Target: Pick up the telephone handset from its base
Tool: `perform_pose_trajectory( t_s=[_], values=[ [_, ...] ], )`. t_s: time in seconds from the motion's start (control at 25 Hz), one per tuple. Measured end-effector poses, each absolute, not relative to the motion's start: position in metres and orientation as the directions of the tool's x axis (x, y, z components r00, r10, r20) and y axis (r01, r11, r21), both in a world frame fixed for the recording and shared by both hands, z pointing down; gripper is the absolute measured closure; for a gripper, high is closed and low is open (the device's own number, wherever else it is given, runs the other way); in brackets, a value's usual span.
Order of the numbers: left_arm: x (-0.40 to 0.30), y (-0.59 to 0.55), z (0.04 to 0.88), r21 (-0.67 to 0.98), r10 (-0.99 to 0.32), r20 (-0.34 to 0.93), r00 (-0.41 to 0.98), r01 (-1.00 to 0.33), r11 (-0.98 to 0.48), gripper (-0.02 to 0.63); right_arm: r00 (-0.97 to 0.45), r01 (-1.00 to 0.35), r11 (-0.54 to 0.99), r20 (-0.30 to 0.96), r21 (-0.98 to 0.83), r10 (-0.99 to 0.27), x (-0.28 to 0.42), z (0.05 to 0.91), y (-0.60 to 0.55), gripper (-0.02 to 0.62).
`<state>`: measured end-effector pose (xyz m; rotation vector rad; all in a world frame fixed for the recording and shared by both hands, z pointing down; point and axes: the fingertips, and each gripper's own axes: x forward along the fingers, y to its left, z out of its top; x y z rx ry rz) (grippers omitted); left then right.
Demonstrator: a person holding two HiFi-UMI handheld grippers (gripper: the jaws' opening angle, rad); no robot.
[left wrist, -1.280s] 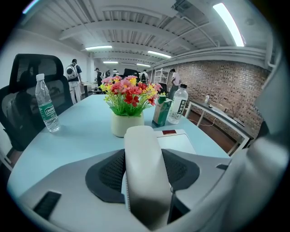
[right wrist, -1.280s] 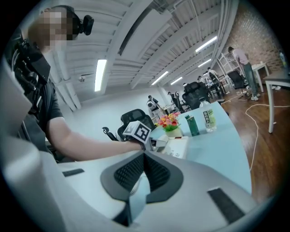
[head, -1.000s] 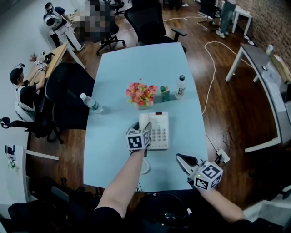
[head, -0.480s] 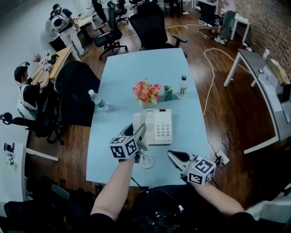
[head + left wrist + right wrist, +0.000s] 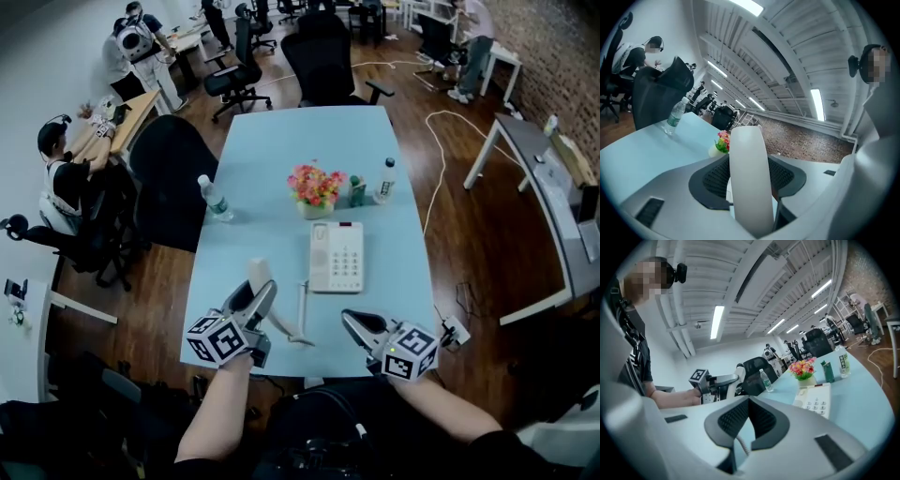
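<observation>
left gripper (image 5: 255, 298): jaws are clamping on the handset (image 5: 260, 276), standing wide around its white body; in the left gripper view the handset (image 5: 747, 183) is filling the gap between the two dark pads (image 5: 712, 176), running up past the tips

handset place: sitting between the left jaws, off the phone base (image 5: 336, 256) and well apart from it, hanging over the near part of the table (image 5: 272, 159)

cord (image 5: 302, 305): running from the base side toward the handset, passing right of the left jaws

right gripper (image 5: 354, 323): jaws are sitting together at the tips, gripping nothing; in the right gripper view (image 5: 749, 401) only table and a bit of coiled cord (image 5: 740, 444) are showing in the slit lower down

phone base vs right jaws: lying ahead of them, keypad facing up (image 5: 815, 401)

left gripper vs right jaws: showing off to the left of them, beyond the tips (image 5: 723, 379)

flowers (image 5: 317, 186): standing beyond the base, far ahead of both jaws

bottle (image 5: 214, 197): standing ahead and left of the left jaws, well apart
</observation>
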<state>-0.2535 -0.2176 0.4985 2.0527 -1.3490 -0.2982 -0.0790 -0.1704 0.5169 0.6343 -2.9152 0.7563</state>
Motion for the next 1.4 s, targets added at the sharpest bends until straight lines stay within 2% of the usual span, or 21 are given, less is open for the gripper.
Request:
perform_pose_trajectory(
  t_s=[0.44,1.04,1.4],
  values=[
    [-0.302,-0.166,0.501,0.616,-0.913,0.188,0.362,-0.768,-0.178,0.371,-0.929,-0.370,0.816,0.181,-0.444,-0.323,-0.114,0.525,-0.147,0.578],
    [-0.275,-0.170,0.506,0.632,-0.889,0.189,0.416,-0.745,-0.214,0.371,-0.928,-0.372,0.822,0.187,-0.431,-0.322,-0.116,0.527,-0.143,0.580],
    [-0.284,-0.167,0.507,0.618,-0.896,0.208,0.392,-0.762,-0.191,0.370,-0.927,-0.375,0.825,0.182,-0.424,-0.328,-0.114,0.527,-0.143,0.580]
  ],
)
